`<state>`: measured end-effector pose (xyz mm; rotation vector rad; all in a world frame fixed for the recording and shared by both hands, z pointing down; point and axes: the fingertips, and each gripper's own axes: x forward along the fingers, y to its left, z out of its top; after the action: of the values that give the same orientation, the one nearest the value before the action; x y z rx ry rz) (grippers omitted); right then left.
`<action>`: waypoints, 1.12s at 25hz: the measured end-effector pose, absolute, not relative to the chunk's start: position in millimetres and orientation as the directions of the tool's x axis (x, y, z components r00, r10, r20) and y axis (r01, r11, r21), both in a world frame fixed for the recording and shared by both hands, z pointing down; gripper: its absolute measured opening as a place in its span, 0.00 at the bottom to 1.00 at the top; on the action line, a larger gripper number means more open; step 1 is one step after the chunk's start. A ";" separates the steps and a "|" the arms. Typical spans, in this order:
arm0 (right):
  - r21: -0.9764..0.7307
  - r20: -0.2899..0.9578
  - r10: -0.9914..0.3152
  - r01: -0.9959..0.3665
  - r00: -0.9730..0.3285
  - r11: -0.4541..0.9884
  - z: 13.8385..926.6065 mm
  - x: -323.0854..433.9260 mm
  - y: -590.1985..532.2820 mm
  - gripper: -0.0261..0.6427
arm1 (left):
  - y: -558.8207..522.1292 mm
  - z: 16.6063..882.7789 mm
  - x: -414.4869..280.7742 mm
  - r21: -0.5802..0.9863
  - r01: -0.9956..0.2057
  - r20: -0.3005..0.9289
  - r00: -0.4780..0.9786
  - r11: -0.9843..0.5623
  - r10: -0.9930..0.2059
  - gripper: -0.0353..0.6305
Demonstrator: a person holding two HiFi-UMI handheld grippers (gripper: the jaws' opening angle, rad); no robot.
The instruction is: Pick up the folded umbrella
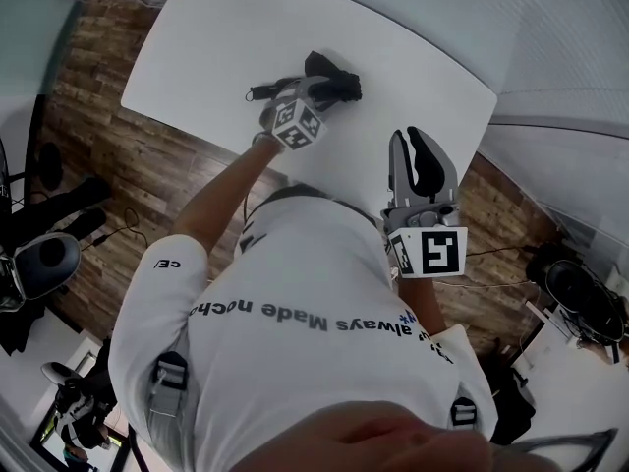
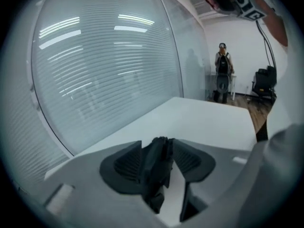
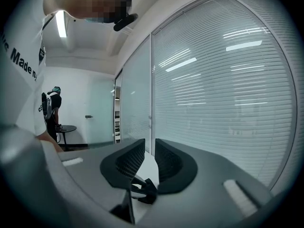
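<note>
White shirt (image 1: 314, 352) is nearest, and past it the left claw (image 2: 159, 146) stands open round the folded umbrella (image 1: 346, 87) on the table (image 1: 226, 37), so lifting before it squeezes tight could let the soft cloth slip out and drop, while the right claw (image 3: 149, 148) waits empty, barely open.

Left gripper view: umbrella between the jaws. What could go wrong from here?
Jaws of the left gripper straddle bunched fabric of the folded umbrella, with a gap on one side: closing may pinch only cloth, so it could slip on lifting. On the smooth table it may also skid.
</note>
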<state>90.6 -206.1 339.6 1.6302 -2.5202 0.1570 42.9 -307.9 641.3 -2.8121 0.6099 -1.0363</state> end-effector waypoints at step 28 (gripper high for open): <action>-0.035 0.216 -0.907 -0.931 -0.361 0.362 354.9 116.5 -198.5 0.14 | -339.7 786.8 54.5 -0.154 -0.115 0.902 0.389 -0.981 -0.188 0.55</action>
<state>116.5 -198.5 354.9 1.6740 -2.4572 0.2256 54.5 -339.7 786.8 -2.5627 0.2799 -1.6770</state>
